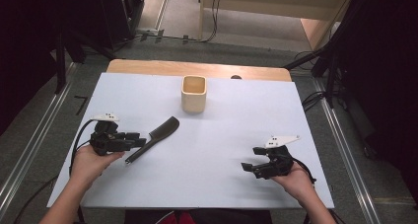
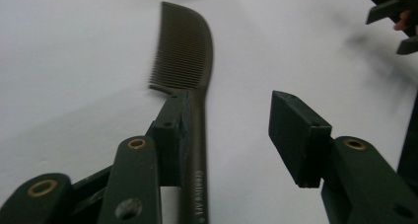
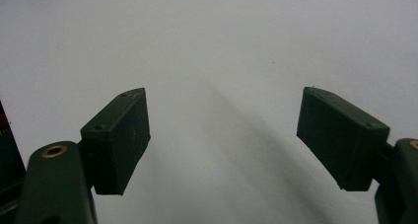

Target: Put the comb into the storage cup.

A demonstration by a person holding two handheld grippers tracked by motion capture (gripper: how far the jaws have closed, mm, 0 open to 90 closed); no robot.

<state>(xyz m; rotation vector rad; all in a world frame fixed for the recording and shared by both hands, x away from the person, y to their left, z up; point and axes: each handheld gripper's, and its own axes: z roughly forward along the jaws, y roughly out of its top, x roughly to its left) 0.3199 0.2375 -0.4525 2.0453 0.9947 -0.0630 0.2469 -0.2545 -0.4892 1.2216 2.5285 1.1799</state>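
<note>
Long dark plastic comb (image 1: 155,137) lies flat on white desk (image 1: 222,135), handle toward left tongs (image 2: 231,135), teeth end angled away toward cup. Left tongs wide, handle between jaws, touching one. Right tongs (image 1: 251,166) wide, empty, well apart.

Open table (image 1: 222,150) (cup (image 1: 193,93) far off)

High view looks down; both gripper views skim the table (image 1: 222,135) closely.
</note>
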